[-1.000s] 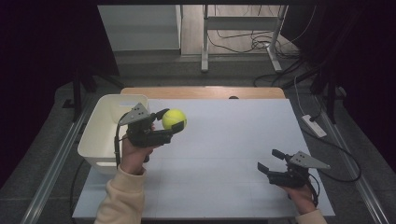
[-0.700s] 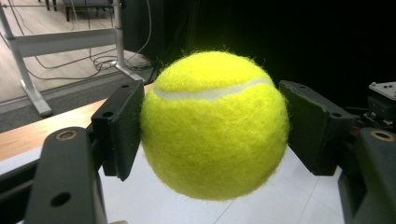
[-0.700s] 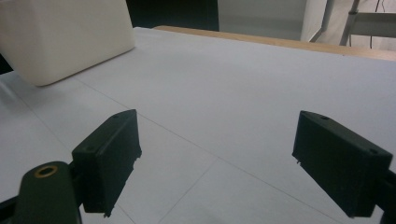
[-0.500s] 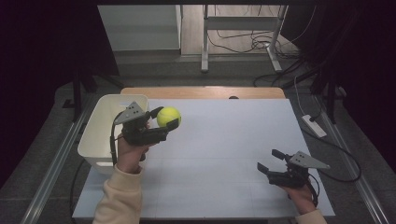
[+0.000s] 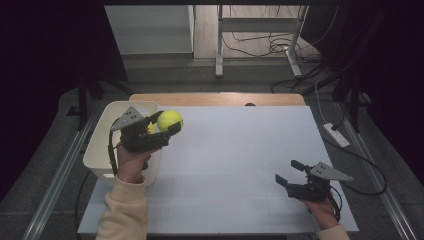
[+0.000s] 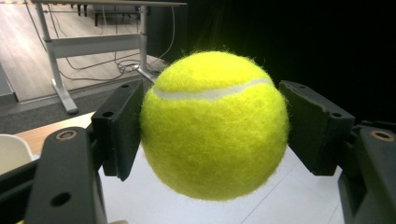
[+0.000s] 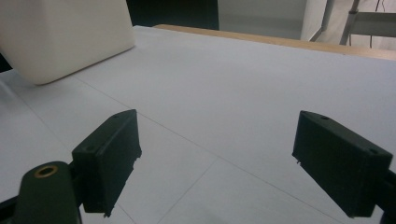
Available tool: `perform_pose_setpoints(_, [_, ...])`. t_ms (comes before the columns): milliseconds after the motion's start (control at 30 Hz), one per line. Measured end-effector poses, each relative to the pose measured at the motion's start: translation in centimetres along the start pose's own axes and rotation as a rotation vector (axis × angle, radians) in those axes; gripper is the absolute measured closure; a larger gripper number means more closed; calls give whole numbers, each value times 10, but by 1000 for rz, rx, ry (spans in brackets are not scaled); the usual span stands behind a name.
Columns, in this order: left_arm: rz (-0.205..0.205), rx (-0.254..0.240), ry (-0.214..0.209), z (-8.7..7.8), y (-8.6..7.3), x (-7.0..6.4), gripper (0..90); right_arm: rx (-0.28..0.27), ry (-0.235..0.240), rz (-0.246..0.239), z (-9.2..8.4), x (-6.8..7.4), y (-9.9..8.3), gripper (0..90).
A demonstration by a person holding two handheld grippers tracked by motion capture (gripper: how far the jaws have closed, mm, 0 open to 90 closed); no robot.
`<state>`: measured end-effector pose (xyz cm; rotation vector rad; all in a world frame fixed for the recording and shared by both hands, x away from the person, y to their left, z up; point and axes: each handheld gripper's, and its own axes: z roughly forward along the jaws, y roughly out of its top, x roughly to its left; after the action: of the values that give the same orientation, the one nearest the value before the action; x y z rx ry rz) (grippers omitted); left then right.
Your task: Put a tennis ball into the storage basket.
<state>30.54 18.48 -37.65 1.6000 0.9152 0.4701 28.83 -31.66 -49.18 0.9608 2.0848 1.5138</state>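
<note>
Ball (image 5: 170, 120) carried toward bin (image 5: 102, 150) | left tongs (image 5: 167, 126) clamp it | right tongs (image 5: 290, 172) wide, empty

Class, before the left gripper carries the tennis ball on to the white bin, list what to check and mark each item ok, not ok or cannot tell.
1. left gripper clamps the tennis ball on both sides: ok.
2. Ball lifted off the table: ok.
3. Ball already above the white bin: not ok; it hangs by the bin's right rim.
4. Room left inside the bin: cannot tell; something yellow lies in it.
5. right gripper open, apart from the bin, near the table's right front: ok.
</note>
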Motion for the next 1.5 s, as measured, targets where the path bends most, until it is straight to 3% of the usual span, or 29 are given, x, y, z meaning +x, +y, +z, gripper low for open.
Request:
perform_pose_setpoints(633, [-10, -11, 98, -11, 0, 15, 272, 2, -1, 3, 0, 0, 0, 146])
perform_pose_setpoints(1500, [-55, -2, 169, -15, -6, 35, 271, 2, -2, -2, 0, -1, 0, 146])
